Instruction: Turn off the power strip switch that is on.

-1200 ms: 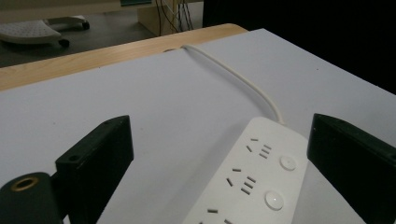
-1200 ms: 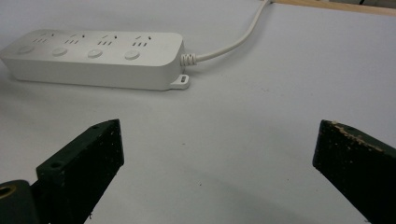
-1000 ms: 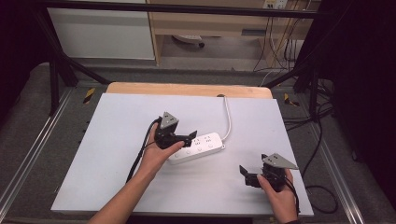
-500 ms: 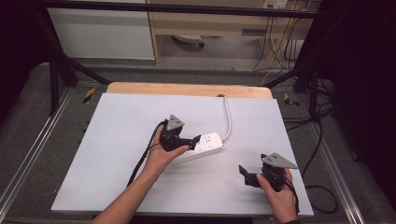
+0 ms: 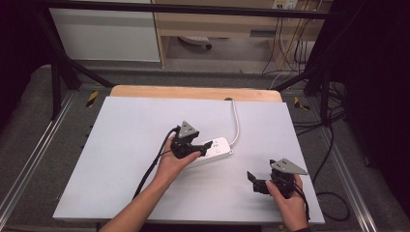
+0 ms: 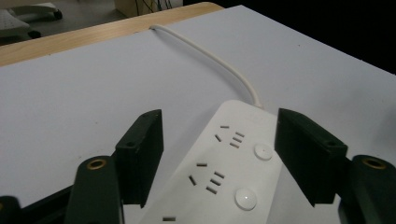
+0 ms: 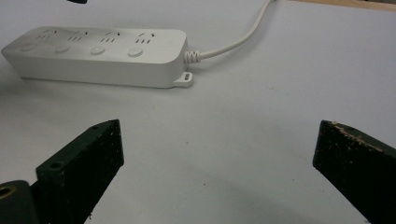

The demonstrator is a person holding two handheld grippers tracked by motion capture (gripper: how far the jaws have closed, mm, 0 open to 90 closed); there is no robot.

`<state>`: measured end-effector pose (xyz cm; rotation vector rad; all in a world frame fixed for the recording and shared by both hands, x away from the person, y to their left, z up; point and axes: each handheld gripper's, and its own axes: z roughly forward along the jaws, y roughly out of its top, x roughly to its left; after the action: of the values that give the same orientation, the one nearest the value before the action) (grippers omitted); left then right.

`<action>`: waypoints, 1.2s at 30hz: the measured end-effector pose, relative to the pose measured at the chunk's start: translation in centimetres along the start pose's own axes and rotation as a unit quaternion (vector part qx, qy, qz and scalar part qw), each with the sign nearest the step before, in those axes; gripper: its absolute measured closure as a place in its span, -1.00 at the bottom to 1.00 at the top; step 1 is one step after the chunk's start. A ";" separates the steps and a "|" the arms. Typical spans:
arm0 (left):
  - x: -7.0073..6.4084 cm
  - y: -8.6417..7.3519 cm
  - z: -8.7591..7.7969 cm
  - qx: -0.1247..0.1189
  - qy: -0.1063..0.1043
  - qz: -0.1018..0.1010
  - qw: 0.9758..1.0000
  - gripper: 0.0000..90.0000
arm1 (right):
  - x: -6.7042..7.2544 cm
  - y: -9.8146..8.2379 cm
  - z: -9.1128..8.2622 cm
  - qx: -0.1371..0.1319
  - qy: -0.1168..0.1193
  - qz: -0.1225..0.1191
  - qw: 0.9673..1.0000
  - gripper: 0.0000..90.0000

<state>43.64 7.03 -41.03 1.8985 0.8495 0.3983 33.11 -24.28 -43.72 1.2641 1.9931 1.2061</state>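
Observation:
A white power strip (image 5: 220, 148) with several sockets and round buttons lies near the middle of the white tabletop (image 5: 135, 125). Its white cord (image 5: 237, 121) runs off toward the far edge. My left gripper (image 5: 203, 147) is open over the strip's near end. In the left gripper view the power strip (image 6: 229, 172) lies between the two black jaws of the left gripper (image 6: 219, 126), with a gap on each side. My right gripper (image 5: 253, 182) is open near the front right and points left. The right gripper (image 7: 219, 144) has bare table between its jaws, and the power strip (image 7: 102, 56) lies farther off.
A wooden strip (image 5: 193, 92) borders the table's far edge. Black frame legs (image 5: 63, 72) and loose cables (image 5: 333, 145) stand on the floor around the table. A black cable (image 5: 152, 169) trails from the left gripper along the forearm.
My left gripper has moved right along the power strip, and its jaws now straddle the strip. The right gripper has stayed where it was.

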 end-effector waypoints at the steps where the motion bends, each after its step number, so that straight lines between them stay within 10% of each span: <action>1: -0.1 0.0 0.0 0.001 -0.002 0.001 1.000 -0.21 | 0.0 0.0 0.0 0.000 0.000 0.000 1.000 -0.94; 36: -2.2 -0.1 0.1 0.005 -0.019 0.031 0.999 0.87 | 0.0 0.0 0.0 0.002 0.004 -0.001 1.000 -0.94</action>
<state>42.14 5.43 -40.99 1.9386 0.7703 0.3952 33.10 -24.23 -43.78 1.2615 2.0033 1.2079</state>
